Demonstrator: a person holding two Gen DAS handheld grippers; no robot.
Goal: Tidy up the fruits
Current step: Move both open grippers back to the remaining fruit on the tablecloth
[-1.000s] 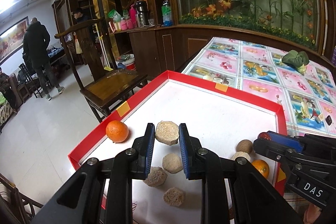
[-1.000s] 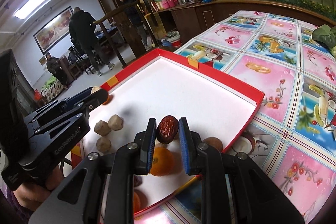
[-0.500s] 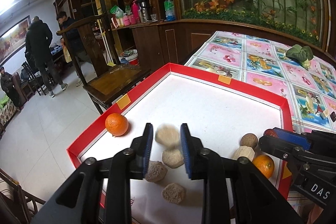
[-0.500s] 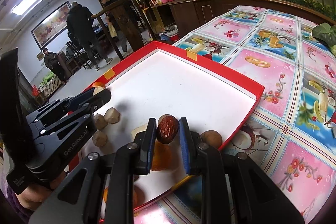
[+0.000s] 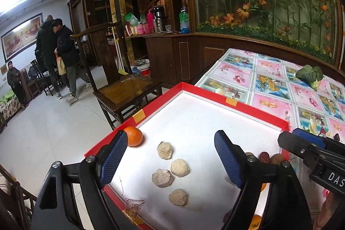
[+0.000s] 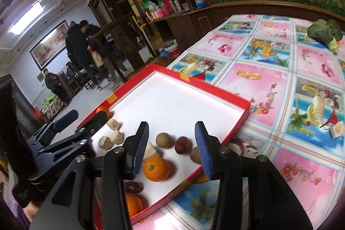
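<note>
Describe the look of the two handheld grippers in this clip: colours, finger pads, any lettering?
Both are matte black plastic frames with silver bolts at the pivots. The left gripper and the right gripper each carry two ribbed dark-blue finger pads. White letters "DAS" show on the right gripper's body in the left wrist view; faint embossed lettering on the left gripper's side is unreadable. No cables are visible.

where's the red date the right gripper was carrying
The red date now lies on the white floor of the red tray, near its right edge in the right wrist view, between two brown round fruits, below the just-opened right gripper.
</note>
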